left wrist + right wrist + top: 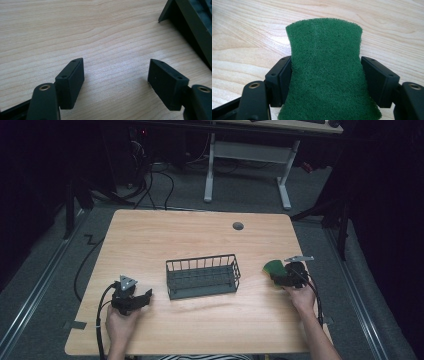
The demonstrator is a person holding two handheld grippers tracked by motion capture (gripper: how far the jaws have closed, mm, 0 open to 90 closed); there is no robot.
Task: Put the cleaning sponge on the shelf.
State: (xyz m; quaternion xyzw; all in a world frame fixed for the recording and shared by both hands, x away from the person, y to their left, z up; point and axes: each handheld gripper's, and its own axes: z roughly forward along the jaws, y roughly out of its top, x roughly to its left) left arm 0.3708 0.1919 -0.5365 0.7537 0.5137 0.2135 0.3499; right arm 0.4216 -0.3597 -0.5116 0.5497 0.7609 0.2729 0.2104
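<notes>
A green scouring pad (pixel 325 57) sits between the two black jaws of my right gripper (pixel 325 80), and its sides are pinched in where the pads (pixel 377 80) press on it. In the high view this pad (pixel 273 267) is at the table's right side, just above the wood, with my right gripper (pixel 278 276) shut on it. A dark wire basket (pixel 202 276) stands in the middle of the table. My left gripper (pixel 145 296) rests at the front left, pointing toward the basket. Its jaws stand wide open (pixel 116 75) over bare wood, with nothing between them.
The basket's dark corner (pixel 192 22) lies ahead and to the right of my left gripper. A grey round grommet (pixel 238 226) sits near the table's far edge. Beyond the table stand a white desk frame (pixel 247 155) and cables on the floor.
</notes>
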